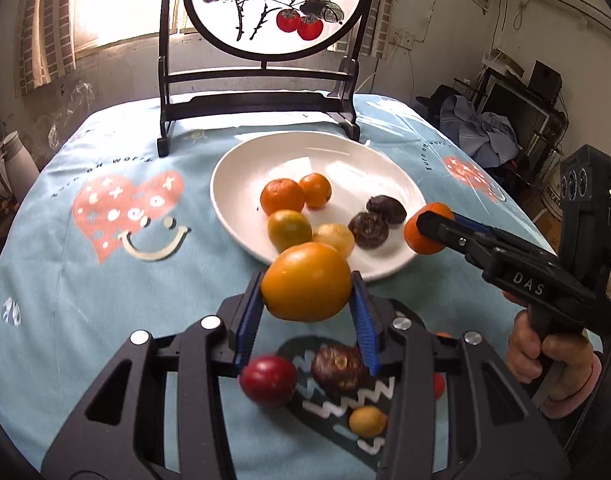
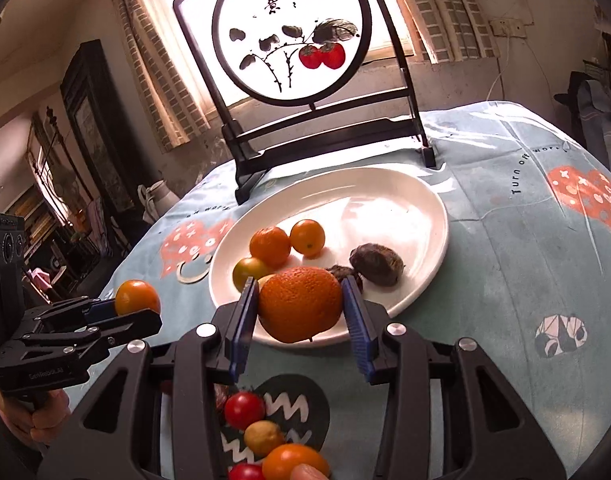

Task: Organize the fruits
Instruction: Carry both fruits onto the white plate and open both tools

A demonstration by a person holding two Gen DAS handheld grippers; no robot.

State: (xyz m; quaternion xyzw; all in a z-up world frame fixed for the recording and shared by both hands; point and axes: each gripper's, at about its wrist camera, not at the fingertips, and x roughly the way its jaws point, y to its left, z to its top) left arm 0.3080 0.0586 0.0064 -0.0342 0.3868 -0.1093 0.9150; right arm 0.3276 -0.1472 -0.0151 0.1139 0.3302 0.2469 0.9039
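Observation:
A white plate point(image 1: 337, 160) point(image 2: 401, 196) sits mid-table with three orange fruits, a yellow one and two dark brown ones. My left gripper point(image 1: 307, 284) point(image 2: 139, 312) is shut on a yellow-orange fruit point(image 1: 306, 281) point(image 2: 136, 297), held above the cloth just short of the plate's near rim. My right gripper point(image 2: 299, 304) point(image 1: 427, 226) is shut on an orange mandarin point(image 2: 300, 304) point(image 1: 424, 234), held over the plate's near right edge. On the cloth below lie a red tomato point(image 1: 268, 380) point(image 2: 244, 409), a brown fruit point(image 1: 339, 369), a small yellow fruit point(image 1: 367, 421) point(image 2: 264, 437) and another orange one point(image 2: 295, 462).
A dark wooden stand with a round painted panel point(image 1: 265, 40) point(image 2: 297, 60) stands behind the plate. The round table has a light blue patterned cloth point(image 1: 85, 280) point(image 2: 525, 280). Room clutter lies beyond the table's right edge point(image 1: 505, 120).

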